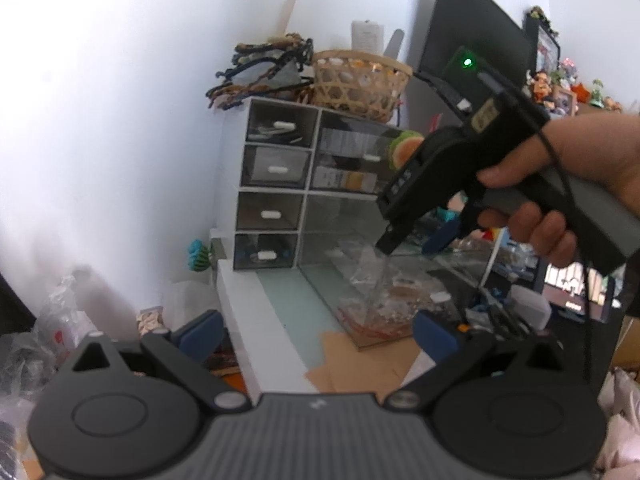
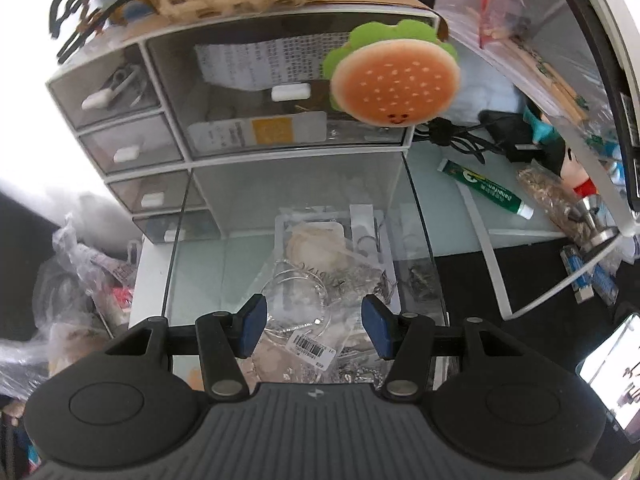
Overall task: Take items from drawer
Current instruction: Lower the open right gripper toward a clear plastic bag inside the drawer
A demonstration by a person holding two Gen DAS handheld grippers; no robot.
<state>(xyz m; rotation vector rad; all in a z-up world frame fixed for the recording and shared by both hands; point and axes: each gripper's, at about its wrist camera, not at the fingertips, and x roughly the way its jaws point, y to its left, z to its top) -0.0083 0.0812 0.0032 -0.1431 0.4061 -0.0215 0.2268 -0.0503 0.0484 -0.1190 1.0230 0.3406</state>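
Landmark: the clear plastic pulled-out drawer, bottom right of the white desktop drawer cabinet on the table.

The task's things lie inside that drawer: a heap of small clear plastic packets of silvery jewellery, thin wire hoops and chain among them, one with a white barcode label at the drawer's near end.

Handling, as a judgement: you have light, limp, slick film over hard little pieces. Packets will likely slide and bunch; chains may snag. Take one packet by its flat labelled edge, not the wire hoops.

Your right tongs point steeply down over the drawer's near end, jaws about half open, empty, the labelled packet directly beneath and between the blue pads.

Your left tongs hang outside the drawer's front, jaws wide, holding nothing.
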